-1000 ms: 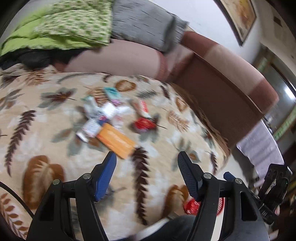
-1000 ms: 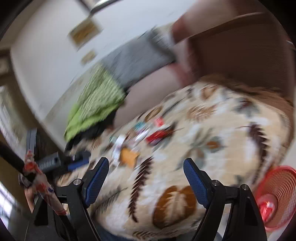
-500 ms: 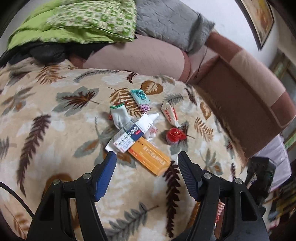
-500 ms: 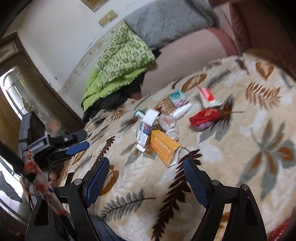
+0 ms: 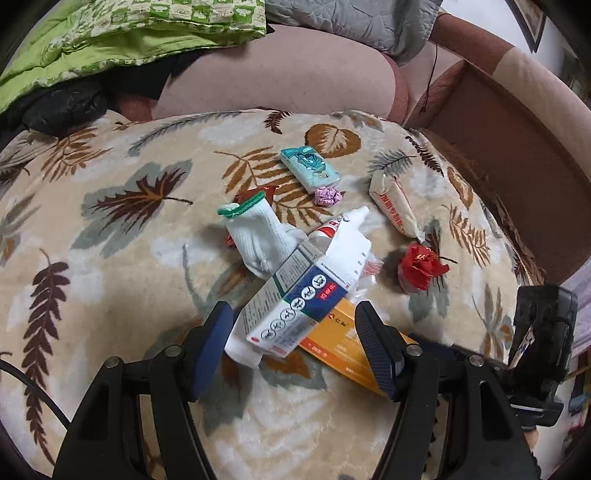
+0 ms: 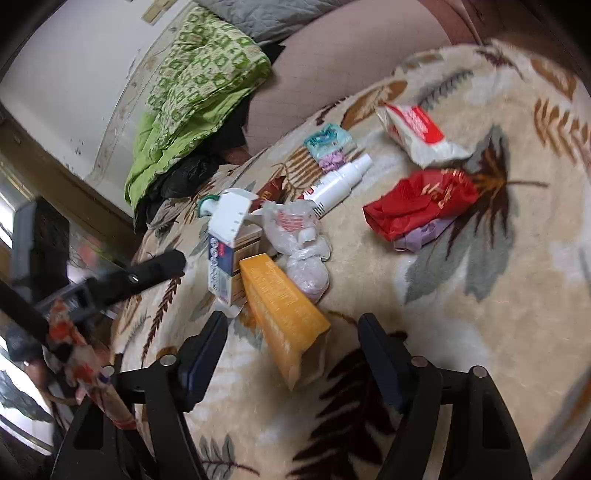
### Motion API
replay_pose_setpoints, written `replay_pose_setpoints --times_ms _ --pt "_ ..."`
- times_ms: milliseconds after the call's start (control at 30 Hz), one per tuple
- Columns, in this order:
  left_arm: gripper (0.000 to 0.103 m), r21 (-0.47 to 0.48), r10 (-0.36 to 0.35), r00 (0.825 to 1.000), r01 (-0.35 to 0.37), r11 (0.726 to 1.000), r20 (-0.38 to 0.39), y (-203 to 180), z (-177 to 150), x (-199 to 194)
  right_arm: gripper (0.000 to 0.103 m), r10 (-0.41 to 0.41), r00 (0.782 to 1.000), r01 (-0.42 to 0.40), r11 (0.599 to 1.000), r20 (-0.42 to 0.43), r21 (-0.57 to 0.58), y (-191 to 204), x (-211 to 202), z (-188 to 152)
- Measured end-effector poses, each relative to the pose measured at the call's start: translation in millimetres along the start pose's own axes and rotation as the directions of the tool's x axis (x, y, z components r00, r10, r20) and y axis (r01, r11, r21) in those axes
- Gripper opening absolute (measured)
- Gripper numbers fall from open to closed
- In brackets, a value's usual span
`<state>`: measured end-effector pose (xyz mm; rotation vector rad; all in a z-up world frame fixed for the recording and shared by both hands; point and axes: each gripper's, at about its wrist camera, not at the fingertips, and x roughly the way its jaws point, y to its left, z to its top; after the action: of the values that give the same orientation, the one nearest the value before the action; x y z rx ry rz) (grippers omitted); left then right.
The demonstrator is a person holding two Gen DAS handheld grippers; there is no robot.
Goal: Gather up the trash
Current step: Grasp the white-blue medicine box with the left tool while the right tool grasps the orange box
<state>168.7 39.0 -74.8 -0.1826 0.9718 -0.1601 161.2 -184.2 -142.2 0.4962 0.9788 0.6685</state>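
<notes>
A pile of trash lies on the leaf-patterned blanket [image 5: 110, 295]. My left gripper [image 5: 295, 334] stands open just over the blue-and-white box [image 5: 295, 306], which rests on the orange box [image 5: 347, 343]; its pads touch neither. My right gripper [image 6: 293, 354] straddles the near end of the orange box [image 6: 284, 314]. Its jaws are closing, with gaps still showing at both pads. Behind lie a white sock [image 5: 258, 236], a spray bottle [image 6: 338, 184], a clear plastic bag [image 6: 299, 240], a red wrapper [image 6: 421, 203], a white-and-red packet [image 6: 413, 129] and a teal tissue pack [image 5: 308, 168].
A pink cushion [image 5: 280, 81] backs the seat, with a green quilt [image 5: 129, 33] and a grey quilt [image 5: 351, 18] piled above it. A brown sofa arm [image 5: 509, 155] bounds the right side. A person's patterned sleeve [image 6: 74, 350] shows at the left of the right wrist view.
Both grippers have dropped and closed in on the pile, which now fills each view. The right jaws stand narrower than before, and the orange box now lies between them.
</notes>
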Motion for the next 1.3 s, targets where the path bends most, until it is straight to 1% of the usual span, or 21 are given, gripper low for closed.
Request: replay_pose_setpoints --times_ms 33,67,133,167,200,233,300,367,400,467,567,667,700,767,833,933,1033,1133,1300 --pt "0.068 0.011 -0.007 1.000 0.007 1.000 0.003 -1 1 3 0.070 0.011 1.000 -0.011 1.000 -0.008 0.004 -2 2 -2" --pt "0.068 0.025 -0.015 1.000 0.015 1.000 0.005 -4 2 6 0.063 0.023 1.000 -0.023 1.000 -0.014 0.009 -3 4 -4" --pt "0.068 0.043 -0.024 1.000 0.024 0.999 -0.001 -8 5 14 0.062 0.041 0.999 -0.040 0.999 -0.016 0.016 -6 6 -9" --pt "0.068 0.057 -0.018 1.000 0.018 0.998 -0.007 -12 6 19 0.057 0.043 0.999 -0.043 0.999 -0.015 0.018 -8 7 -12" --pt "0.068 0.068 -0.001 1.000 0.002 0.998 -0.009 -15 8 23 0.050 0.050 0.999 -0.049 0.999 -0.014 0.021 -10 7 -14" --pt "0.068 0.079 0.024 1.000 -0.023 0.997 -0.011 -19 9 27 0.047 0.053 0.998 -0.053 0.998 -0.014 0.024 -11 7 -15" --pt "0.068 0.098 0.063 0.998 -0.062 0.993 -0.005 -23 10 33 0.033 0.067 0.998 -0.067 0.997 -0.014 0.035 -14 7 -18" --pt "0.067 0.097 0.112 0.994 -0.111 0.989 -0.003 -23 11 38 0.032 0.075 0.997 -0.074 0.997 -0.006 0.038 -15 3 -20" --pt "0.065 0.098 0.112 0.994 -0.112 0.989 0.001 -22 9 39 0.031 0.066 0.998 -0.066 0.997 0.002 0.034 -14 0 -22" --pt "0.054 0.106 0.117 0.993 -0.116 0.988 0.003 -21 7 39 0.030 0.069 0.998 -0.069 0.997 0.014 0.033 -13 -3 -25" --pt "0.047 0.108 0.120 0.993 -0.122 0.987 0.018 -19 3 32 0.028 0.062 0.997 -0.063 0.997 0.044 0.033 -9 -11 -35" --pt "0.044 0.098 0.118 0.992 -0.121 0.988 0.035 -16 -1 20 0.028 0.033 0.997 -0.034 0.999 0.069 0.010 -2 -18 -42" --pt "0.044 0.095 0.112 0.993 -0.115 0.989 0.040 -15 -2 15 0.027 0.013 0.996 -0.012 1.000 0.085 -0.011 3 -22 -45" --pt "0.043 0.076 0.087 0.995 -0.091 0.993 0.049 -13 -3 3 0.027 -0.016 0.994 0.020 0.999 0.111 -0.037 9 -28 -46" --pt "0.042 0.056 0.069 0.996 -0.072 0.996 0.056 -13 -6 -10 0.027 -0.019 0.991 0.024 0.999 0.135 -0.035 10 -33 -46" --pt "0.039 0.018 0.056 0.997 -0.057 0.998 0.060 -13 -12 -28 0.027 -0.036 0.985 0.041 0.999 0.166 -0.026 13 -44 -44" --pt "0.038 -0.031 0.022 0.997 -0.020 0.999 0.072 -19 -22 -55 0.027 -0.038 0.979 0.043 0.999 0.201 -0.020 21 -66 -47" --pt "0.038 -0.053 -0.017 0.995 0.022 0.998 0.099 -32 -40 -85 0.027 -0.046 0.974 0.051 0.999 0.223 -0.018 30 -90 -57" --pt "0.038 -0.079 -0.111 0.986 0.121 0.990 0.120 -57 -81 -132 0.027 -0.055 0.956 0.067 0.997 0.287 -0.032 52 -149 -88"
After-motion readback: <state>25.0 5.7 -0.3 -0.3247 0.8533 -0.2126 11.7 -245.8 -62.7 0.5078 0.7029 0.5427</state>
